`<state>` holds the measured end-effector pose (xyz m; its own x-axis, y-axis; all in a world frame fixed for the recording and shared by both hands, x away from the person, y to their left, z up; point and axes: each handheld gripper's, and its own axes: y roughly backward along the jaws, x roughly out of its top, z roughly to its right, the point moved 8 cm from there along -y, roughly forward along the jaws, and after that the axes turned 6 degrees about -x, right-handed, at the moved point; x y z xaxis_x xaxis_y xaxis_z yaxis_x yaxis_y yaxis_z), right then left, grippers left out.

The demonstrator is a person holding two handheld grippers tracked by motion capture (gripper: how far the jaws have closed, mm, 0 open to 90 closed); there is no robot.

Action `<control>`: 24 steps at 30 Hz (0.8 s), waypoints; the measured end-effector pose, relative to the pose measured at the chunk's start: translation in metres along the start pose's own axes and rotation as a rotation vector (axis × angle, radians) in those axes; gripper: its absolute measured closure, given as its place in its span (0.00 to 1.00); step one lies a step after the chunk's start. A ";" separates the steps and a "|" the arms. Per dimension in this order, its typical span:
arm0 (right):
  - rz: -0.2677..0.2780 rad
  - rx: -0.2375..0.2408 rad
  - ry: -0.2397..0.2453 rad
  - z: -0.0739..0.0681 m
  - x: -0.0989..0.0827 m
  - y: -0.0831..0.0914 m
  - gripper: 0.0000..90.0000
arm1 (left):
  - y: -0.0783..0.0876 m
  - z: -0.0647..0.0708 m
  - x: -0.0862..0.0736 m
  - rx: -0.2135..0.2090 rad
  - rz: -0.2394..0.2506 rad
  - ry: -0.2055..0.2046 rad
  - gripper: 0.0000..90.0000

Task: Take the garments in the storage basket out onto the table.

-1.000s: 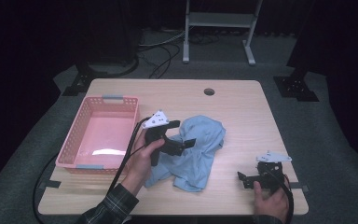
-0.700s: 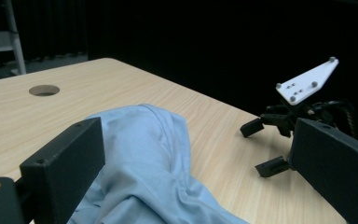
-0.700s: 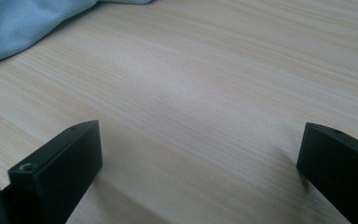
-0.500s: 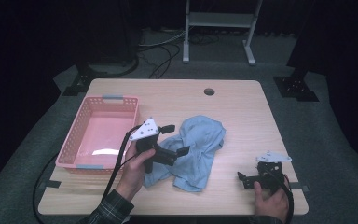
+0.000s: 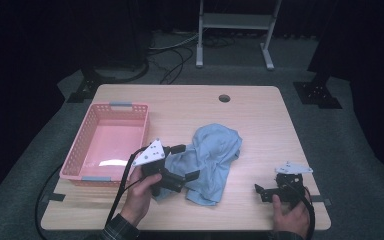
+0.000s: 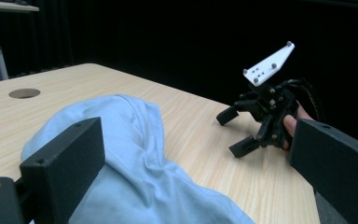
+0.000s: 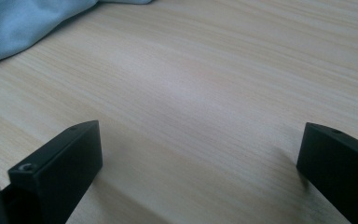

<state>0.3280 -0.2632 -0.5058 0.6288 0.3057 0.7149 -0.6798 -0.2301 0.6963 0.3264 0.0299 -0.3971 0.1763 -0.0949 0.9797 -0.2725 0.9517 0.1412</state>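
Scanning from the left, I take the blue cloth (image 5: 213, 160) as my landmark: it lies crumpled near the middle of the tabletop (image 5: 250, 110). Left of the cloth sits the pink basket (image 5: 87, 135), with nothing in it that I can see. Between basket and cloth I hold the left gripper (image 5: 185, 162) at the cloth's near-left edge, jaws spread wide, one over the fabric's edge and one toward its near side; in the left gripper view the cloth bulges up between them, not yet pinched. Right of the cloth, well apart from it, the right gripper (image 5: 260, 191) rests low on the bare wood with its jaws also apart, and its own view shows just a corner of cloth (image 7: 23, 23) at the far left.

My judgement is that the risk lies in the closing bite. If I shut the left jaws on a single loose fold, the rest may trail and catch on the basket's rim when lifted. Pressing too low could jam a jaw against the wood.
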 end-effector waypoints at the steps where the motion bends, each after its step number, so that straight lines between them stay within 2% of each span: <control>1: 0.000 0.000 0.000 0.000 0.000 0.000 0.00 | 0.001 0.002 -0.002 -0.008 0.004 -0.002 0.03; 5: 0.000 0.000 0.000 0.000 0.000 0.000 0.00 | 0.004 0.006 -0.010 -0.040 0.001 -0.012 0.03; 18: -0.001 0.000 0.000 0.000 0.000 0.000 0.00 | 0.014 0.019 -0.027 -0.094 0.011 -0.013 0.03; 24: -0.001 0.000 0.000 0.000 0.000 0.000 0.00 | 0.016 0.018 -0.034 -0.114 0.011 -0.017 0.03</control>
<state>0.3279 -0.2632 -0.5058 0.6291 0.3060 0.7145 -0.6796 -0.2296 0.6967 0.2986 0.0427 -0.4260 0.1571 -0.0882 0.9836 -0.1651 0.9796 0.1142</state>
